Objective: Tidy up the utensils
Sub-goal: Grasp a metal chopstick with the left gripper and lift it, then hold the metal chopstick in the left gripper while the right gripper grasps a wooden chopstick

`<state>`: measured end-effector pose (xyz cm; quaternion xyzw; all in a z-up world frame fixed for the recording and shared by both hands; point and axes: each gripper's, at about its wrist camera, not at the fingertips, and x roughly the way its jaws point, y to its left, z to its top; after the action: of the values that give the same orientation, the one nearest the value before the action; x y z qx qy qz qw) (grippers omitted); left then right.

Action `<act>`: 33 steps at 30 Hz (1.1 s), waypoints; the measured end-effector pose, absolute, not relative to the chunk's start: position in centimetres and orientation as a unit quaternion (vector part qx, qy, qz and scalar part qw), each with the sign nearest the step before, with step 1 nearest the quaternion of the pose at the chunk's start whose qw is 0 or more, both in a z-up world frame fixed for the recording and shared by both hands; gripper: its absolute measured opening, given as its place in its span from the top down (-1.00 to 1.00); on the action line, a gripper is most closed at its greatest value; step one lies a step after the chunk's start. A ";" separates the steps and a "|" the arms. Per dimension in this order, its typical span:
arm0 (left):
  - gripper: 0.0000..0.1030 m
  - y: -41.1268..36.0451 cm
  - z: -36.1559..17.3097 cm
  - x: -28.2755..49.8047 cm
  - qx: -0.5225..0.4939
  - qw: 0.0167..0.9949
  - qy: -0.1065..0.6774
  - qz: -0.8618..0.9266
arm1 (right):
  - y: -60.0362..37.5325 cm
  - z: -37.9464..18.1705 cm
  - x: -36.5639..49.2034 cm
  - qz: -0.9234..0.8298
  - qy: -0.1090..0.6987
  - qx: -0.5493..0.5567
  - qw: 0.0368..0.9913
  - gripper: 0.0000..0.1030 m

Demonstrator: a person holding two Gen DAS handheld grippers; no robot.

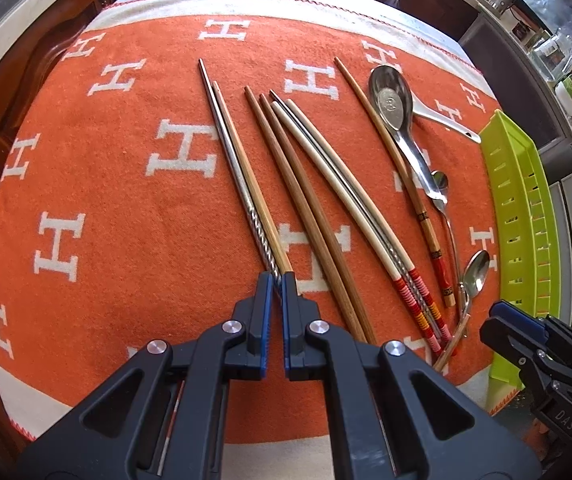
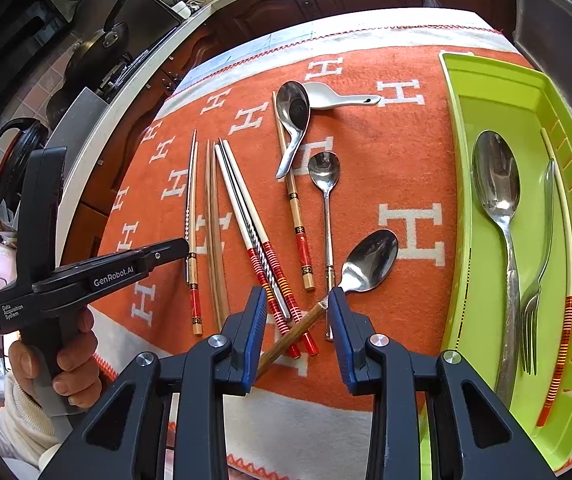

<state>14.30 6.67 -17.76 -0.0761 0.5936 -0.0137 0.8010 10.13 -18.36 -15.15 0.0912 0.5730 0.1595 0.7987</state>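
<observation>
An orange blanket (image 2: pixel 386 184) patterned with white H letters covers the worktop, and loose utensils lie scattered on it. A lime green tray (image 2: pixel 486 92) sits along the blanket's right edge; inside it lie a large steel spoon (image 2: pixel 498 184), a fork (image 2: pixel 542 248) and one banded chopstick (image 2: pixel 562 320), all lengthwise.

The right tongs (image 2: pixel 298 304) are spread wide open and hold nothing. Between their tips runs the wooden handle of a spoon (image 2: pixel 370 260), whose steel bowl points up and to the right, toward the tray. Its long axis slants across the gap, so the right finger (image 2: pixel 338 312) sits just beside the neck where steel meets wood, while the handle passes low toward the left finger. The handle crosses over the red banded ends of a cream chopstick pair (image 2: pixel 269 268).

The left tongs (image 1: pixel 277 280) are nearly closed, their tips at the near ends of a twisted metal chopstick (image 1: pixel 225 148) and a wooden chopstick (image 1: pixel 241 160) that lie side by side; whether they actually pinch these is unclear. These sticks run lengthwise away from the tongs, well left of the tray.

The wooden-handled spoon is the piece nearest the tray, and the right tongs are nearer it, so it looks like the next pick: the tongs would probably need turning to meet the slanted handle squarely.
</observation>
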 end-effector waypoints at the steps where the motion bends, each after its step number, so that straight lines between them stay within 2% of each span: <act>1: 0.92 6.8 -17.9 14.4 -0.073 0.800 0.595 -0.008 | -18.4 -15.2 10.1 0.159 0.573 0.092 0.799 0.39; 3: 0.83 7.1 -18.3 14.7 -0.075 0.797 0.599 0.000 | -18.6 -15.3 10.1 0.159 0.574 0.094 0.798 0.39; 17: 0.83 7.6 -18.4 17.2 -0.044 0.820 0.570 0.043 | -18.1 -15.9 10.3 0.165 0.577 0.091 0.795 0.39; 24: 0.93 8.5 -18.3 16.2 -0.043 0.832 0.551 0.056 | -16.4 -15.8 10.6 0.186 0.575 0.070 0.794 0.39; 33: 0.93 13.3 -14.9 12.7 -0.083 0.842 0.529 0.064 | -9.6 -14.6 11.3 0.269 0.535 0.007 0.801 0.39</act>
<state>12.65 13.34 -14.93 -0.0827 0.5287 0.0645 0.8423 11.28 -9.65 -14.63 0.0072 0.5350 0.2694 0.8007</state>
